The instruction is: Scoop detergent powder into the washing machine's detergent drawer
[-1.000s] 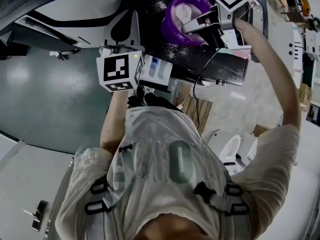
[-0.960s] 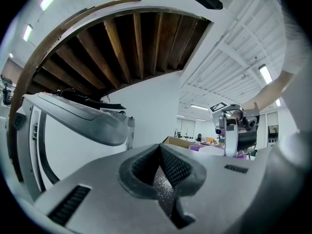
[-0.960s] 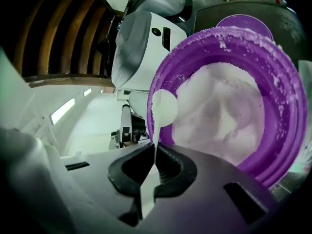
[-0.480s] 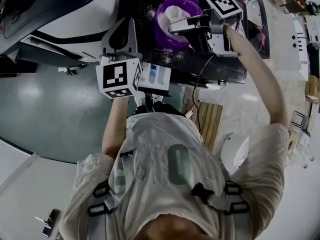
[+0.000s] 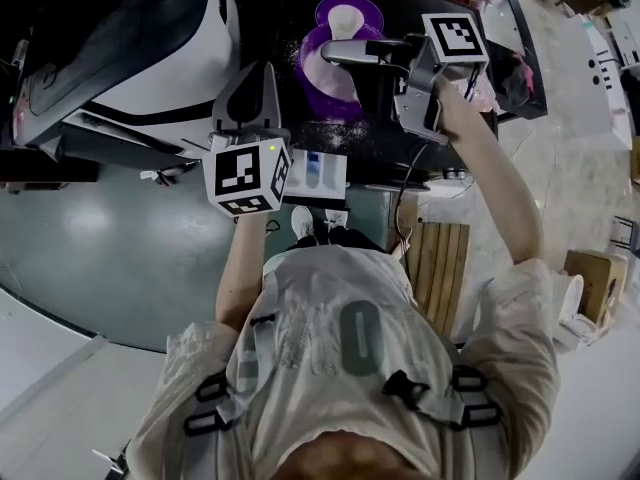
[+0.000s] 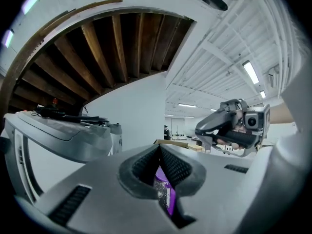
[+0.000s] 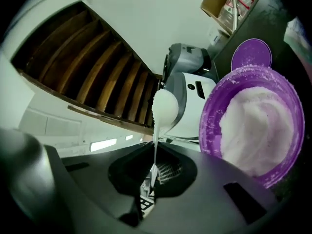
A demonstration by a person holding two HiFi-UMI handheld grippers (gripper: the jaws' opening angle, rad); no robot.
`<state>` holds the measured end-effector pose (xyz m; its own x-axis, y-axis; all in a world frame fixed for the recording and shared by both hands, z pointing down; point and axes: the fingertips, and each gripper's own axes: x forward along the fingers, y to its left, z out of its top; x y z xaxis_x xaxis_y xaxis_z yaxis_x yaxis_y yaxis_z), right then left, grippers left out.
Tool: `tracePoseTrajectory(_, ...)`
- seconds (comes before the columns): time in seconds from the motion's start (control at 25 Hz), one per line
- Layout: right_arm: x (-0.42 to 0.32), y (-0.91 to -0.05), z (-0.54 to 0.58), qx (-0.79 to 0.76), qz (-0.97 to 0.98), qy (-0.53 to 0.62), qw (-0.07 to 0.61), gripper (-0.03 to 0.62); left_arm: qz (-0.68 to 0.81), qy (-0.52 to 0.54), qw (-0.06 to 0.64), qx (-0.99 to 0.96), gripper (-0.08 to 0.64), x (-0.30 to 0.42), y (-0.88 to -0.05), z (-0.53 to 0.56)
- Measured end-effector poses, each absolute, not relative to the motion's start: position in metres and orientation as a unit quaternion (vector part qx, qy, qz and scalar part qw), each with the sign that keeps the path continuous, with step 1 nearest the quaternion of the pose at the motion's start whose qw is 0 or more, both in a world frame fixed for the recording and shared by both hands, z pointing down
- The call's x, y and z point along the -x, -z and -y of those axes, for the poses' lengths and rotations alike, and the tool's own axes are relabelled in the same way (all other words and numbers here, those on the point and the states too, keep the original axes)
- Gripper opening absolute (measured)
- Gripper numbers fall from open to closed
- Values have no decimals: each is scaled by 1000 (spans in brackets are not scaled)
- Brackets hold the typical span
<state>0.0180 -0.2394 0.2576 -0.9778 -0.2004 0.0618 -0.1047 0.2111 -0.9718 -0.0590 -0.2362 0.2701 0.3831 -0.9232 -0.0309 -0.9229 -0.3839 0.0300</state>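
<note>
Right claw (image 7: 155, 167) pinches the light white spoon (image 7: 165, 108) by its thin, twist-prone handle; left claw (image 6: 161, 174) clamps a purple edge (image 6: 165, 199), bottom centre.

No legible word, brand or number anywhere. Marker cube (image 5: 247, 176) on left gripper (image 6: 160, 149) and marker cube (image 5: 455, 36) on right gripper (image 7: 155, 155): black-and-white square codes only. Shirt (image 5: 300, 298) print: one large rounded "0" or "O" shape, pale lettering beside it unreadable.

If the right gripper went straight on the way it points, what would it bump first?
Probably the washing machine: the spoon in the right gripper aims at it, beside the purple tub. Depth is unclear.
</note>
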Motion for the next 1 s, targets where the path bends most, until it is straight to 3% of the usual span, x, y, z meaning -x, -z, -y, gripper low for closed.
tracePoseTrajectory(0.2,-20,-235,217,100,-773,615,117,8,545,22,-6,-838,20,50,-261,227)
tracePoseTrajectory(0.68,-24,-264,164,171,-746,608,213,8,531,12,-23,-847,20,40,-262,197)
tracePoseTrajectory(1.0,-11,-297,135,155,-741,619,211,8,529,-1,-14,-849,20,46,-286,172)
